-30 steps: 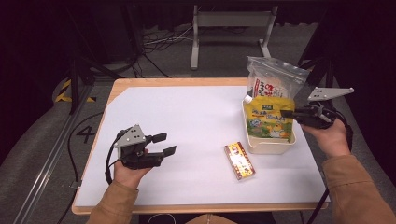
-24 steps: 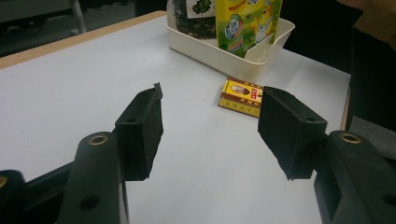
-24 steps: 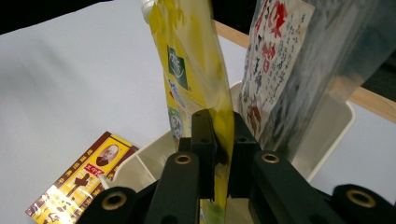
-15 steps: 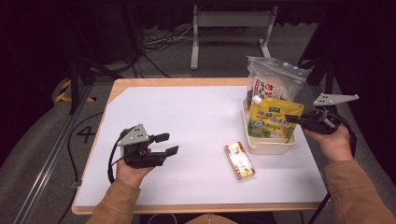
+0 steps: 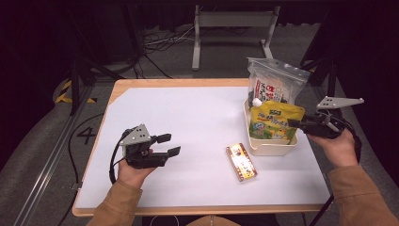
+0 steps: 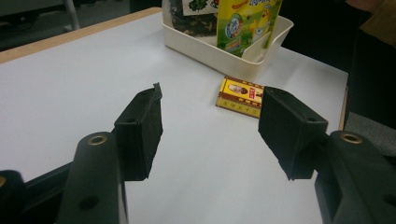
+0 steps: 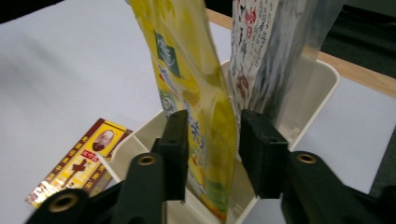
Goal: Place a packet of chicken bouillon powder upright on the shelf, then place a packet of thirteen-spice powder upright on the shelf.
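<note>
The yellow pouch is standing upright in the tub, in front of the clear bag. The right gripper is opening; the pouch edge is sitting between its jaws, no longer pinched. Well left of the tub, the left gripper is hovering open and empty. The box is lying just beside the tub.

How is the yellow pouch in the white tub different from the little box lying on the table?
The yellow spouted pouch stands upright inside the white plastic tub; the small red-and-gold box lies flat on the white table, outside the tub. The pouch is soft, taller and bright yellow; the box is stiff, flatter and darker. The pouch sits between the right tool's jaws; nothing touches the box. Both are printed packages.
</note>
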Motion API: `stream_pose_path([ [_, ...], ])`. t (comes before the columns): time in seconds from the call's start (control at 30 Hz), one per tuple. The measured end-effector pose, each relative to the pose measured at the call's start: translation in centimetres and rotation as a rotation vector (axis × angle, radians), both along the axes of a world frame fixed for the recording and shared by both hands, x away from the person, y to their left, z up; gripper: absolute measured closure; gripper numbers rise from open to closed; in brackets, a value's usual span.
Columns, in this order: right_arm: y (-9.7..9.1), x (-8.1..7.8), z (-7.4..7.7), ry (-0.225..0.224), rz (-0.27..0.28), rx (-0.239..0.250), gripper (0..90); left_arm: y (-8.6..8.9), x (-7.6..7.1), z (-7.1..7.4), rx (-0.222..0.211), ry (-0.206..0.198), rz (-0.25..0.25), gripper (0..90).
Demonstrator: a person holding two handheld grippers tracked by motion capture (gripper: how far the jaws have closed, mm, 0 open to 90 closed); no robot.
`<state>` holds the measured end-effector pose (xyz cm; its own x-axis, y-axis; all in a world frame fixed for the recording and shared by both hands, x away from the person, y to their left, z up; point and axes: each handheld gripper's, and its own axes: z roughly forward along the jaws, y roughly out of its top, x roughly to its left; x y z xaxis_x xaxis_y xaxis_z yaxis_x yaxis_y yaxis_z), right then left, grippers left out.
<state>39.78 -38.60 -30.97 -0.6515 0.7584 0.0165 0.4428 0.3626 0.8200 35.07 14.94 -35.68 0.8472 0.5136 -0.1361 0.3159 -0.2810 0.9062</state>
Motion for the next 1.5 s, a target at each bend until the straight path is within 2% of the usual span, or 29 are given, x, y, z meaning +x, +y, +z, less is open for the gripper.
stream_pose_path([
  [0.27, 0.8, -2.3, 0.9, -0.050, -0.049, -0.021, 34.3, -0.3, 0.1, -0.1, 0.005, 0.004, -0.004, 39.8],
  [0.4, 1.4, -3.3, 1.3, -0.043, -0.046, -0.006, 28.8, -0.3, 0.1, -0.1, 0.006, 0.010, -0.005, 39.7],
  [0.53, 2.0, -4.2, 1.6, -0.048, -0.056, -0.021, 25.9, -0.2, 0.0, -0.2, 0.012, 0.007, -0.006, 39.6],
  [0.67, 2.4, -4.9, 1.9, -0.047, -0.056, -0.005, 24.3, 0.0, -0.1, -0.1, 0.007, 0.010, 0.001, 39.6],
  [0.77, 2.7, -5.3, 2.0, -0.047, -0.053, -0.015, 22.3, 0.0, -0.1, -0.1, 0.007, 0.011, 0.001, 39.5],
  [0.87, 2.8, -6.0, 2.1, -0.060, -0.080, -0.025, 20.6, -0.1, -0.1, -0.1, 0.009, 0.010, -0.002, 39.4],
  [0.93, 2.7, -6.4, 2.2, -0.063, -0.088, -0.007, 20.6, 0.0, -0.1, -0.1, 0.010, 0.008, 0.000, 39.4],
  [1.07, 3.1, -7.0, 2.1, -0.047, -0.061, 0.002, 20.5, 0.0, 0.0, -0.2, 0.010, 0.009, 0.000, 39.1],
  [1.27, 4.6, -7.5, 1.8, -0.049, -0.011, -0.005, 19.5, -0.1, 0.0, -0.2, 0.010, 0.012, -0.003, 38.9],
  [1.5, 6.3, -7.3, 0.9, 0.003, 0.034, -0.005, 17.5, -0.1, 0.0, -0.2, 0.014, 0.012, -0.008, 37.8],
])
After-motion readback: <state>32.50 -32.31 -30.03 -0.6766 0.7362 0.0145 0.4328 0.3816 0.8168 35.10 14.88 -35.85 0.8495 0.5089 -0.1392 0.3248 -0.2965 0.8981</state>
